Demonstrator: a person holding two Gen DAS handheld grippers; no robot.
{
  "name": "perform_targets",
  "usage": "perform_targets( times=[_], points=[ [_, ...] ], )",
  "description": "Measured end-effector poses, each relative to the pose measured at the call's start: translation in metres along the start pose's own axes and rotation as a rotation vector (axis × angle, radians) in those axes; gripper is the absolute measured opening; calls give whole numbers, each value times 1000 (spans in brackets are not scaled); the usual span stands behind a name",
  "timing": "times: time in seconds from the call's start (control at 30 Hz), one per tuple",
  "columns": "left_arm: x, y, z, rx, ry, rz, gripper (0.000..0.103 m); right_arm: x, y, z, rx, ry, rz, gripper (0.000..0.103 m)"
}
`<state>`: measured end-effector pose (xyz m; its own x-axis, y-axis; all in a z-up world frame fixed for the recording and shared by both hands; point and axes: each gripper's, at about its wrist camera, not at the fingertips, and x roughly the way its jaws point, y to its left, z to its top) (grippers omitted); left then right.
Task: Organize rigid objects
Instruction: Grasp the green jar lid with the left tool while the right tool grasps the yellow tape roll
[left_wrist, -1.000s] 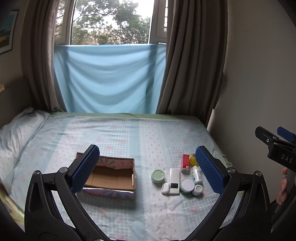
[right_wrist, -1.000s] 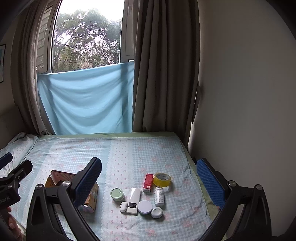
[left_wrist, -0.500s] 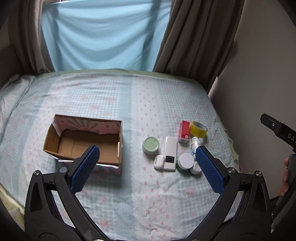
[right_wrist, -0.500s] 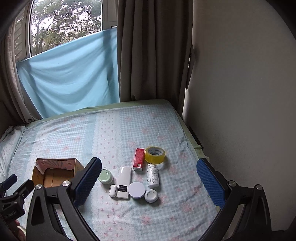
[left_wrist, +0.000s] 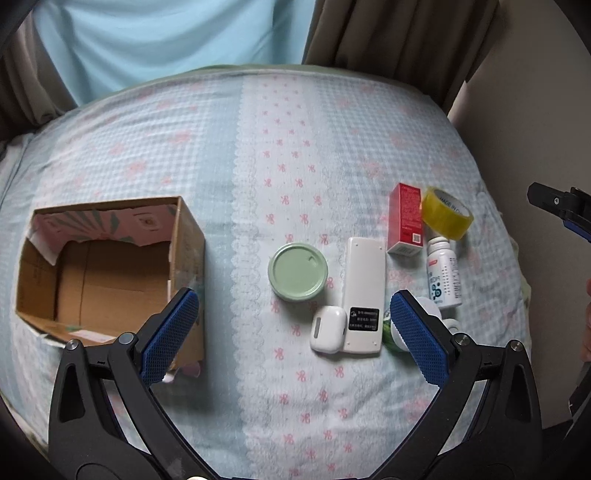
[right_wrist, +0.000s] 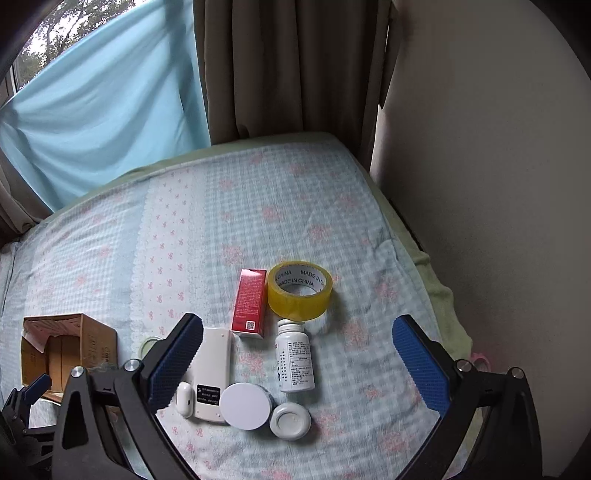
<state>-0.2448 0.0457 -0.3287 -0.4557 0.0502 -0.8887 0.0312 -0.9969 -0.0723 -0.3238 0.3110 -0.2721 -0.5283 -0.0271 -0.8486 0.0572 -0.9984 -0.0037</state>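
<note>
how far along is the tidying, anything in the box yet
Nothing looks done: the cardboard box shows only bare cardboard inside. Nothing is in hand either; the left gripper and right gripper are both open above the bed. All items remain on the bedspread: green lid, remote, earbud case, red box, tape roll, white bottle, round jar and small cap.

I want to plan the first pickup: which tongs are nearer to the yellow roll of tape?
Right. The right tongs hang open just before the yellow roll of tape; the left tongs hang open farther left.
</note>
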Motion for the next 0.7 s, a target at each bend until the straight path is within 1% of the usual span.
perform_targets(
  times=[0.17,0.27,0.37,0.47,0.63,0.67,0.7],
  points=[
    [73,-6,-6,20,70,23,103,79,-9,1,48,59,7,103],
    [104,-5,-12,22,96,40,103,118,-16,-3,114,93,20,102],
    [129,-2,-13,12,110,46,103,150,-18,-5,144,115,31,103],
    [149,0,-11,-12,118,34,103,173,-16,-4,165,124,50,103],
    [166,0,-5,-39,110,4,103,193,-14,6,174,109,54,103],
    [168,0,-4,-46,110,-3,102,196,-15,8,181,111,59,102],
    [169,0,-3,-52,110,-8,99,198,-16,10,190,112,60,102]
  ],
)
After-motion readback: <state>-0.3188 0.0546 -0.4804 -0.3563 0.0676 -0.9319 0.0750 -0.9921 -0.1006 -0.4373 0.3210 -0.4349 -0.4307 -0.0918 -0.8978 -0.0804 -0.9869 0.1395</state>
